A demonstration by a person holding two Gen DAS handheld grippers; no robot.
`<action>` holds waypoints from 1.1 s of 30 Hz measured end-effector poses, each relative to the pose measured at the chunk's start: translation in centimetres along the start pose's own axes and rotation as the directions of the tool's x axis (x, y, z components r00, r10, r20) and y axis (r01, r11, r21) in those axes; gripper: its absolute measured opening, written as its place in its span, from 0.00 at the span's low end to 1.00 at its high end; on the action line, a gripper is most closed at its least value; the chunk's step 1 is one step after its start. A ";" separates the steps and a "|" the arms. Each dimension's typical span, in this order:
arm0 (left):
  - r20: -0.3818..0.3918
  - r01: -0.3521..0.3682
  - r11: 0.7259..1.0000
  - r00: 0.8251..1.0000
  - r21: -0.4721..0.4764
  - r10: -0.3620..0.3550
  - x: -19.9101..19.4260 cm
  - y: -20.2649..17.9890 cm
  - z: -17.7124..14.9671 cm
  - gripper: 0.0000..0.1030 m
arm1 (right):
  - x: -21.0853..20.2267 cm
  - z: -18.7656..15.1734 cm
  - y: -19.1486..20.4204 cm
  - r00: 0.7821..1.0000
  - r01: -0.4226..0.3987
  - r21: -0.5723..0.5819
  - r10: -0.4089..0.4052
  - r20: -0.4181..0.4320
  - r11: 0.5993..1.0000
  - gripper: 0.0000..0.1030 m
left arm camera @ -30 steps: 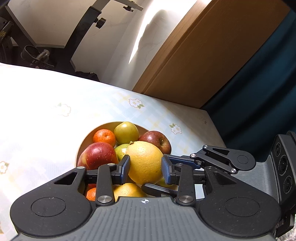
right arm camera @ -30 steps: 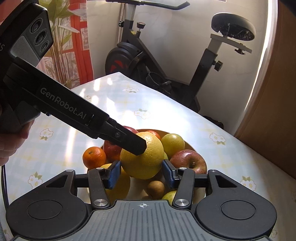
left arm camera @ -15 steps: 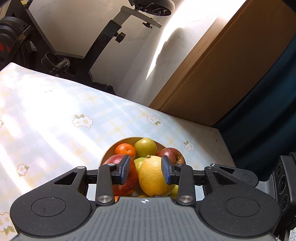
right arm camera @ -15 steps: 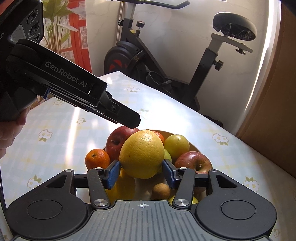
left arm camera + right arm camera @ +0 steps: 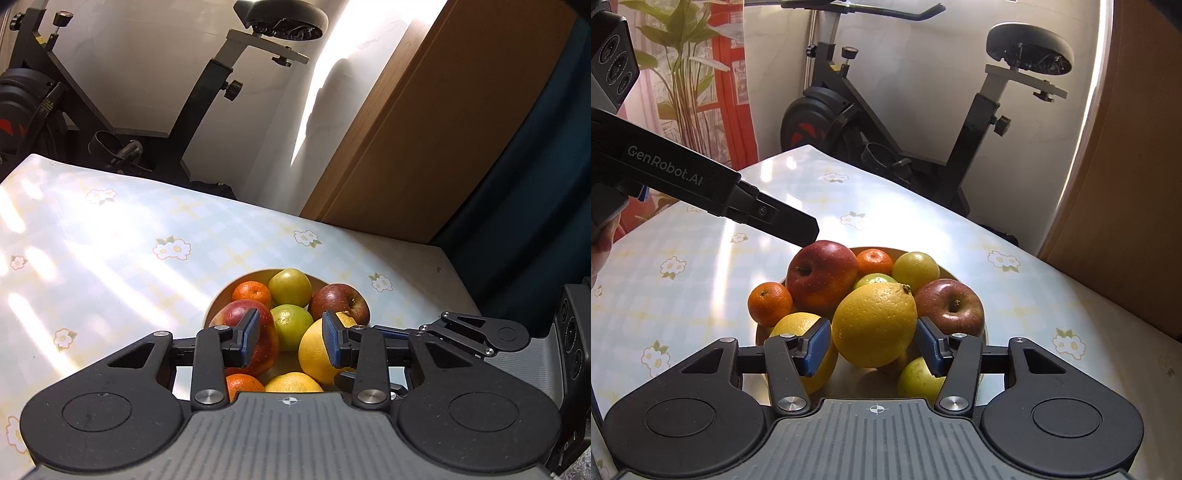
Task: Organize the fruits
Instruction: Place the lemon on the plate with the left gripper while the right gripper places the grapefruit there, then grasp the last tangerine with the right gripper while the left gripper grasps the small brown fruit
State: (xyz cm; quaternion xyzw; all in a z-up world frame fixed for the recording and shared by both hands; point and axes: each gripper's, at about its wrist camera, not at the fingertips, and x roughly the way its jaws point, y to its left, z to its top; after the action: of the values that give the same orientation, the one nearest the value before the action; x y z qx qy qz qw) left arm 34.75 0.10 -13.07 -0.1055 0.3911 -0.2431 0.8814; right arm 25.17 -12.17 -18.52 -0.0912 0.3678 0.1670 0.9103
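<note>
— Sunlit desk (image 5: pixel 701 280), flowered cloth; where's the big yellow orange (image 5: pixel 874 325)?
— Atop the fruit bowl (image 5: pixel 945 273), between the right gripper's (image 5: pixel 874 345) parted pads, which flank it with slim gaps; nothing held.
— And the left gripper (image 5: pixel 290 341)?
— Narrowly open, empty, above the red apple (image 5: pixel 822 275). Only the right view shows the small fruit under the orange. Exercise bike (image 5: pixel 923 122) behind.

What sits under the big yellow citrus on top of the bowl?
The big yellow citrus rests on other fruit: another yellow fruit to its left, a green one lower right. The bowl floor beneath is covered.
</note>
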 end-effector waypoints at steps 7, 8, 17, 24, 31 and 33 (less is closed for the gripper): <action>0.015 -0.034 0.999 0.999 0.019 0.034 -1.0 -0.8 -0.8 0.37 | -2.0 -1.2 -0.7 0.999 0.003 0.037 -0.005 0.042 0.999 0.46; 0.018 -0.040 0.999 0.999 0.027 0.040 -1.2 -1.0 -1.0 0.37 | -2.4 -1.6 -0.9 0.999 0.005 0.052 -0.008 0.050 0.999 0.46; 0.064 -0.117 0.988 0.992 0.101 0.111 -2.7 -3.7 -3.8 0.37 | -5.8 -6.9 -2.6 0.993 0.023 0.211 -0.047 0.112 0.977 0.46; 0.064 -0.096 0.986 0.994 0.134 0.089 -3.0 -6.0 -6.1 0.37 | -7.2 -11.5 -3.9 0.986 0.067 0.338 -0.115 0.125 0.939 0.46; 0.061 -0.097 0.983 0.994 0.156 0.089 -2.9 -7.0 -7.3 0.37 | -8.3 -13.6 -2.6 0.985 0.087 0.352 -0.133 0.110 0.932 0.46; 0.068 -0.107 0.983 0.993 0.149 0.098 -3.0 -7.0 -7.5 0.37 | -8.3 -14.0 -2.3 0.987 0.077 0.366 -0.122 0.101 0.928 0.46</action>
State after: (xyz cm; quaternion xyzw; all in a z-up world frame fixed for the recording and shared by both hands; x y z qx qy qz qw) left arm 25.05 -4.38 -13.51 -0.0250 0.3496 -0.2230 0.9096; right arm 11.52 -20.31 -22.56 0.0692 0.3308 0.0556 0.9395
